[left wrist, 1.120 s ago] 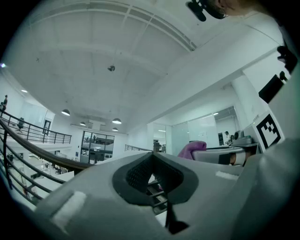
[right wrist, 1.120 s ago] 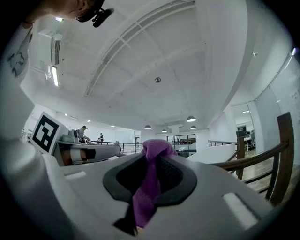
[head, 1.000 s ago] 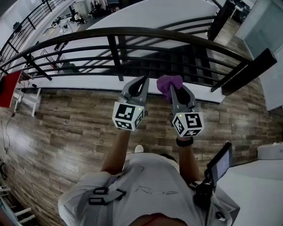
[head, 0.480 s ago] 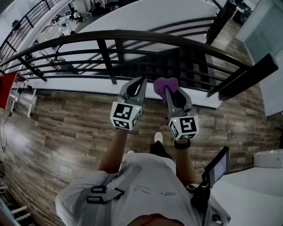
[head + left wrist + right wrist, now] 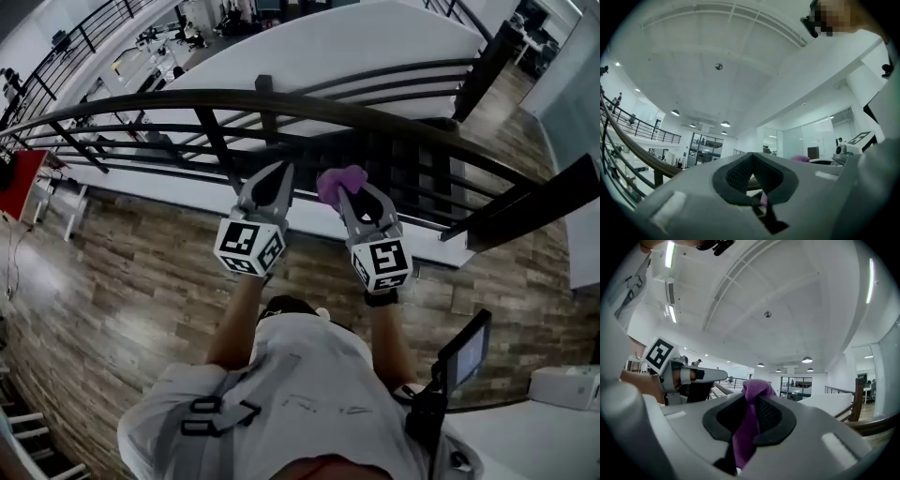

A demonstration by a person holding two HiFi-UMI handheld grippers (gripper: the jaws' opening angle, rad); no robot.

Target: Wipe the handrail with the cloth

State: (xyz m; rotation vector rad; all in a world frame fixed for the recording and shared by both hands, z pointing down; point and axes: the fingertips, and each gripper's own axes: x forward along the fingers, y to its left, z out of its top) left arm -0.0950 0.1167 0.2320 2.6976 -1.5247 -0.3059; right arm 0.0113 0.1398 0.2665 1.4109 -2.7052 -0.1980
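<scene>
Over the past second we see both grippers shift left in the head view, their tips now lying over the railing's lower bars instead of the white ledge beneath them. The purple cloth has stayed pinched in the right gripper throughout.

The left gripper is held up beside the right gripper, the two near each other but apart, each carrying its marker cube toward the person. In the left gripper view, the left gripper has its jaws brought together at the tips with nothing between them. In the right gripper view, the right gripper has its jaws closed tight on the cloth. The cloth runs down between the pads and bunches in a knob above them.

From the head view, the cloth pokes out past the right gripper's tips. It sits below the dark curved handrail and is not on it. The handrail sweeps across the left of the left gripper view. In the right gripper view, part of the handrail shows at the lower right.

Wooden plank flooring lies under the person, whose pale shirt fills the bottom of the head view.
</scene>
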